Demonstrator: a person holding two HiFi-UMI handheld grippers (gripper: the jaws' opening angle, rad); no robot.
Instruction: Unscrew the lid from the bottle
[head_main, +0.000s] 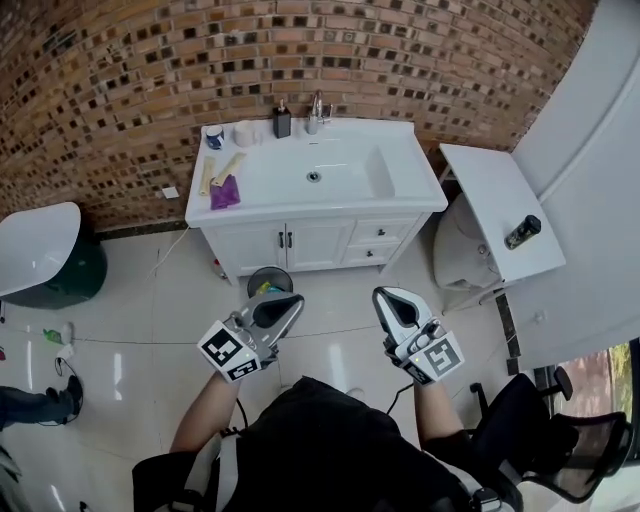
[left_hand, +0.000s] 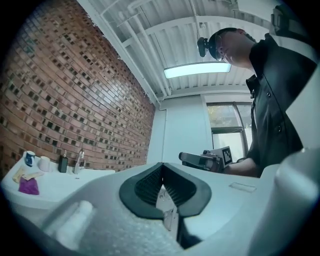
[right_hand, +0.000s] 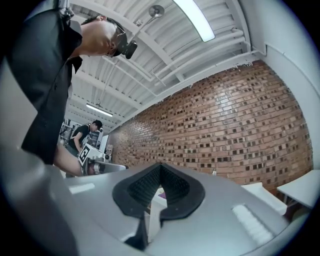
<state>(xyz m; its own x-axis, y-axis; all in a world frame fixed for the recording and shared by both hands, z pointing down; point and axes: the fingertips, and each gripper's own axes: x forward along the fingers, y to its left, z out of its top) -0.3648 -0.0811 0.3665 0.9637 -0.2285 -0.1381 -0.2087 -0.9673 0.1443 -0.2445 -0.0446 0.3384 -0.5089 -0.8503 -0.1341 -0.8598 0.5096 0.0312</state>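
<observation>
Nearest to me, at the bottom of the head view, I've got the left gripper (head_main: 292, 300) and the right gripper (head_main: 384, 294) side by side in front of my body, both aimed up the frame. Each gripper's own view gives the same picture: ribbed pads clenched together, nothing between them. So no grasp on anything yet.

Just beyond the left one, a waste bin (head_main: 268, 282) sits on the tiled floor at the foot of the vanity (head_main: 265, 195). On its top, at the left, lies a purple cloth (head_main: 224, 192), and along the back edge by the brick wall stand a cup (head_main: 214, 137), a pump bottle (head_main: 282, 121) and the tap (head_main: 317, 107).

Off at the right of the frame, a white side surface (head_main: 495, 190) carries a dark bottle (head_main: 523, 231), well apart from both grippers. That one looks to me like the bottle for the job, though it's too small to read its lid.

My call: nothing is done. Reaching, holding the body, gripping the lid and twisting it off are all ahead of me.
</observation>
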